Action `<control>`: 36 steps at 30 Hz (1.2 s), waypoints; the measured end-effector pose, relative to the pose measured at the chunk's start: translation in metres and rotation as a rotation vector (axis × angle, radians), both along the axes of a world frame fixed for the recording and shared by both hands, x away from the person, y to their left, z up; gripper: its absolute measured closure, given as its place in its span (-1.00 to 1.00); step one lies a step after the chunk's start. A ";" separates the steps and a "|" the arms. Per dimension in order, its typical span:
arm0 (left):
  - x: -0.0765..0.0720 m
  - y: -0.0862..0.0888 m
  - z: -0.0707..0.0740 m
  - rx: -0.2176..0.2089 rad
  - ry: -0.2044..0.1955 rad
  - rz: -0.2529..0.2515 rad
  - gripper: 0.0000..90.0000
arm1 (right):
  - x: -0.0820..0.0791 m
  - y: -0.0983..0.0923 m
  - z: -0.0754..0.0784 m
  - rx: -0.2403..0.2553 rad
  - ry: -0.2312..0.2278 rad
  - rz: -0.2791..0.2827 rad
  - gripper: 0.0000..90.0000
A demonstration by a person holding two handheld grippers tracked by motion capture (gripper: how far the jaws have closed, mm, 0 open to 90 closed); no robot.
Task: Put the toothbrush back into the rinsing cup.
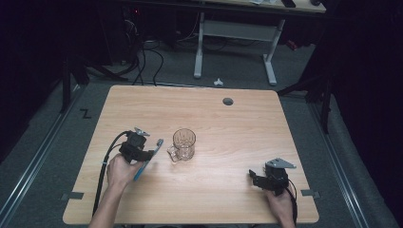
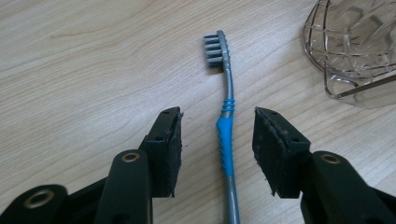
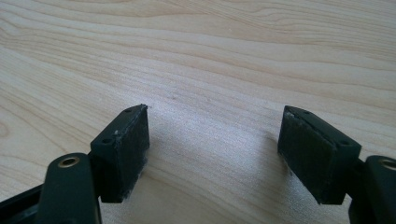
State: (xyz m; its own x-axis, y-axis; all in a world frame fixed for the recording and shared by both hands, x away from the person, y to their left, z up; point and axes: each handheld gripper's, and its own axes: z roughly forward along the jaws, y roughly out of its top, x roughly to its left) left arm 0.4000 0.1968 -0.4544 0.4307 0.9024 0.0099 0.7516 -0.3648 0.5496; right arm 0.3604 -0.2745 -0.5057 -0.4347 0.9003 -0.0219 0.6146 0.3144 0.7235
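left gripper (image 2: pixel 218 125) is straddling the toothbrush (image 2: pixel 227 140) w/ jaws about half open, one pad on each side of the blue grip section. pads aren't touching it yet, so nothing is actually being held. the straddle makes sense: the blue rubbery part is the thickest, least slippery bit, so that's prob where the pinch is going.

toothbrush is lying flat on the table (image 2: pixel 84 60), bristle head pointing away from the gripper, toward the glass mug (image 2: pixel 359 51). in the high view the brush (image 1: pixel 151 156) is lying just left of the mug (image 1: pixel 183 144), near but apart, handle end under the left hand (image 1: pixel 121 170). mug is standing upright, mouth up, handle facing the brush, likely the drop-in spot.

right gripper (image 3: pixel 212 140) is resting over bare wood w/ jaws standing wide, nothing between them. it's sitting well apart near the table's right front corner (image 1: pixel 271 179), prob just waiting out of the way.
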 end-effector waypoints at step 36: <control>0.021 -0.016 -0.016 0.054 0.070 -0.034 0.68 | 0.000 0.000 0.000 -0.001 0.000 0.002 -0.44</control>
